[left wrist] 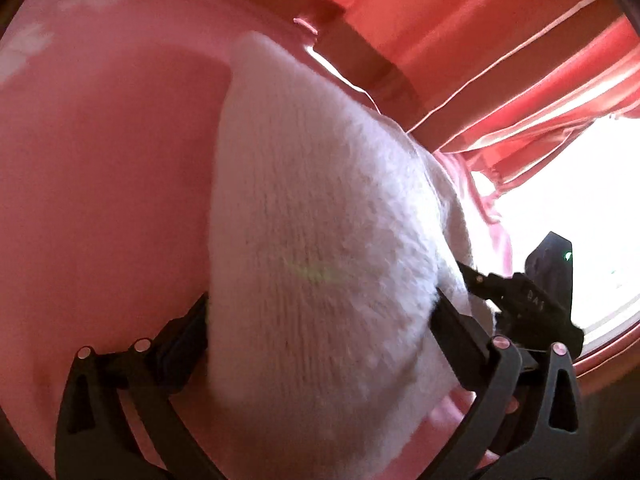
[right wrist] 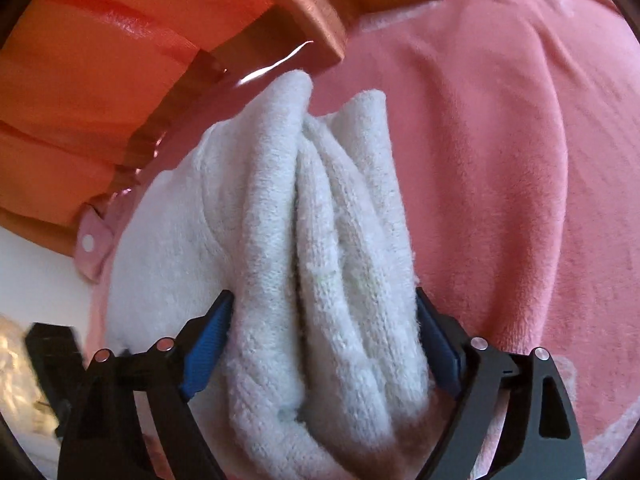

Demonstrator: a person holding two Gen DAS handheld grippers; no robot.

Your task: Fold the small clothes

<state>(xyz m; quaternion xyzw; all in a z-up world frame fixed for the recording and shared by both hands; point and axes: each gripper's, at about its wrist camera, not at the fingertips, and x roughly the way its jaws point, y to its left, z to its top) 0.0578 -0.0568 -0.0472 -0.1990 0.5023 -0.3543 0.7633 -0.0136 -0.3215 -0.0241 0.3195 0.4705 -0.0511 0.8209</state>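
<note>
A white fluffy knit garment [left wrist: 320, 216] fills the middle of the left wrist view, lifted over a pink fleece blanket [left wrist: 100, 160]. My left gripper [left wrist: 320, 312] is shut on its near edge, the cloth bulging between the black fingers [left wrist: 188, 332]. In the right wrist view the same white garment [right wrist: 320, 240] hangs in bunched vertical folds, and my right gripper [right wrist: 324, 328] is shut on it between the blue pads [right wrist: 208, 344]. The right gripper's black body [left wrist: 532, 300] shows at the right of the left wrist view, close beside the cloth.
The pink blanket [right wrist: 500, 160] covers the surface under both grippers. A wooden frame [right wrist: 312, 12] and orange-red curtains [left wrist: 500, 60] stand behind. A bright window [left wrist: 580, 200] lies to the right. A pink snap tab [right wrist: 90, 240] sits at the blanket's left edge.
</note>
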